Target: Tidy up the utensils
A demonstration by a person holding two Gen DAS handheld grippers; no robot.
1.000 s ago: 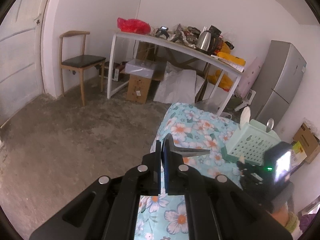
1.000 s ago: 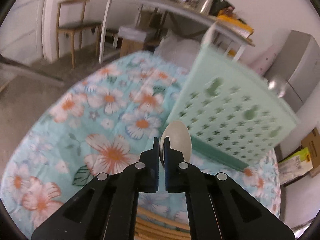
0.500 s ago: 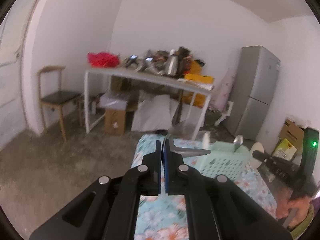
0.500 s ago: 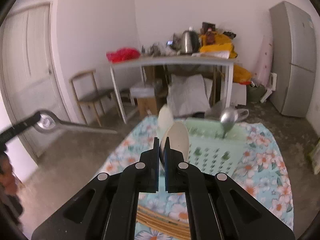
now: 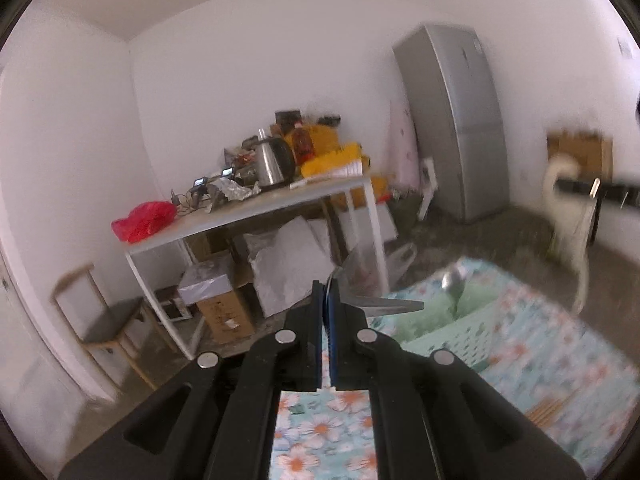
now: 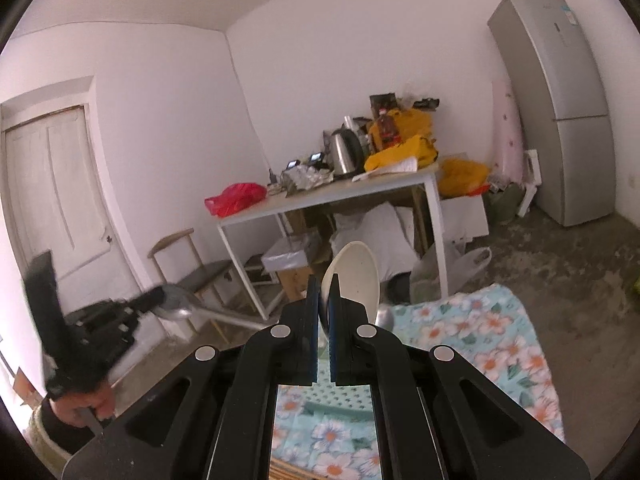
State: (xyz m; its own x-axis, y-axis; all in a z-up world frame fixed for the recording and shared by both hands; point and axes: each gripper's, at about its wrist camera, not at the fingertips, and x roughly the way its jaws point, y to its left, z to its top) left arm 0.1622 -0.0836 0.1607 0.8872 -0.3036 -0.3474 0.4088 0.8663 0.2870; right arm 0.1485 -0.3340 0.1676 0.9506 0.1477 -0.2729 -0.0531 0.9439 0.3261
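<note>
Left gripper (image 5: 327, 300): we pinch a metal spoon (image 5: 384, 303), aimed slightly downward.
Right gripper (image 6: 324, 300): we pinch a white spoon (image 6: 356, 276).
Right view only: our left hand (image 6: 86, 398).

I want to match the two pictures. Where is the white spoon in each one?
Left wrist view: the white spoon is blurred at the far right, held by the right gripper.
Right wrist view: it sits in the center, its bowl just above the fingers.
Shared landmark: the kettle on the white table.

Kettle (image 6: 346, 151), fridge (image 6: 560, 112), perhaps foil (image 6: 308, 178)
</note>
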